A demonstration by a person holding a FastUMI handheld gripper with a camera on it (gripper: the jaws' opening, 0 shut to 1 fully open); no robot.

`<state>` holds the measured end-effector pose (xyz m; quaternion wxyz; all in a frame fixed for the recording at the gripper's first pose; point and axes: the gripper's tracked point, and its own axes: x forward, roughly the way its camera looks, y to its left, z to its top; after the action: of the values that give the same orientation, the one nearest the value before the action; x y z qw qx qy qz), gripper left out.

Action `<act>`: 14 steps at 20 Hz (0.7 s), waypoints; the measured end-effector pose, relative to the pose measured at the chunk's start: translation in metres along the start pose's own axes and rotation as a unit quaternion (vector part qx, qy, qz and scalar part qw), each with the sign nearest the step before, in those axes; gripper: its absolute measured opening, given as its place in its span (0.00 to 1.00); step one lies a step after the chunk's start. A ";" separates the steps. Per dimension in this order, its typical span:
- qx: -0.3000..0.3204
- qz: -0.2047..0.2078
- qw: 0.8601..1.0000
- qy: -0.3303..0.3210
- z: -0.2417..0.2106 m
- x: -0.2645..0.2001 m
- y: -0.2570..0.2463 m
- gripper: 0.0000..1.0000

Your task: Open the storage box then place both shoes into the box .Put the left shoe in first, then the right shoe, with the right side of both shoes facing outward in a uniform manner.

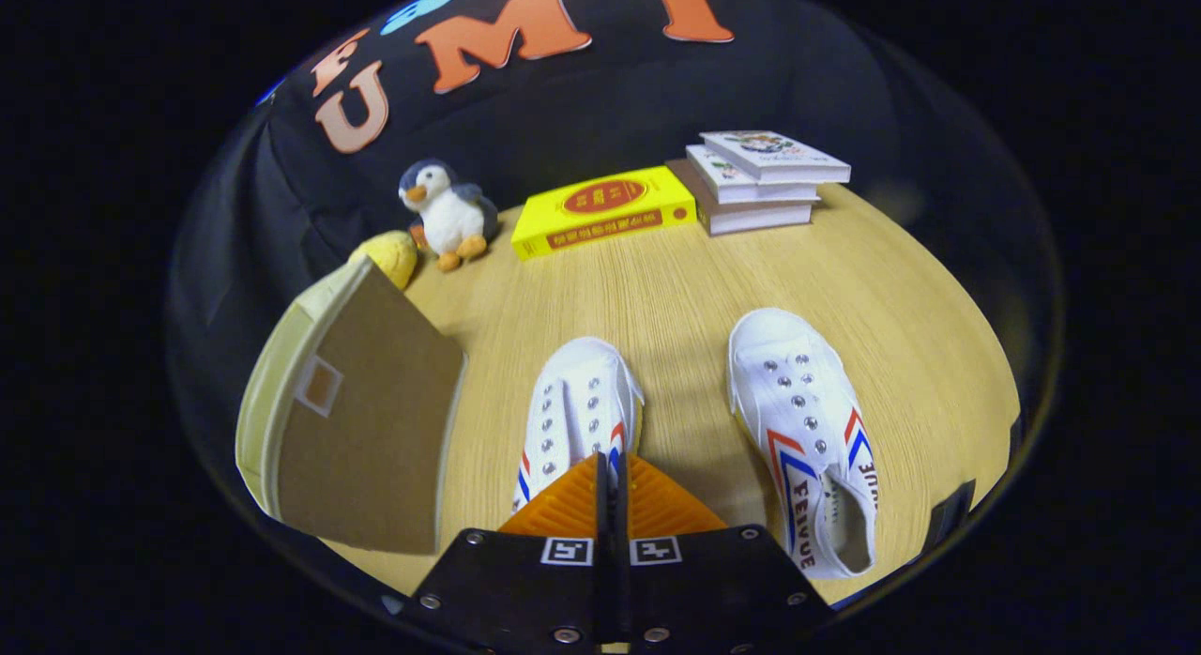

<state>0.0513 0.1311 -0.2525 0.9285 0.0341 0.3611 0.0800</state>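
Observation:
Two white canvas shoes with red and blue side stripes lie on the wooden table (676,280), toes pointing away from me. My gripper (611,463) is over the heel end of the left shoe (574,406). Its fingers are closed to a thin slit, and the shoe's right side wall runs into that slit. The heel is hidden beneath the fingers. The right shoe (805,420) lies free to the right of the fingers. Left of the fingers stands the storage box (352,420), pale yellow outside, its brown cardboard panel raised and facing me.
Beyond the shoes, at the table's far edge, lie a yellow box (605,210) and a stack of three books (758,178). A plush penguin (446,214) and a yellow soft toy (389,254) sit behind the storage box.

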 end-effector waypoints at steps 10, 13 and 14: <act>-0.043 0.079 0.981 0.171 -0.040 0.013 0.002 0.38; -0.002 0.087 0.985 0.148 -0.035 0.010 -0.001 0.26; 0.036 0.099 0.986 0.126 -0.032 0.011 -0.001 0.17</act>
<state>0.0374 0.1321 -0.2833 0.8610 0.0924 0.4731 0.1622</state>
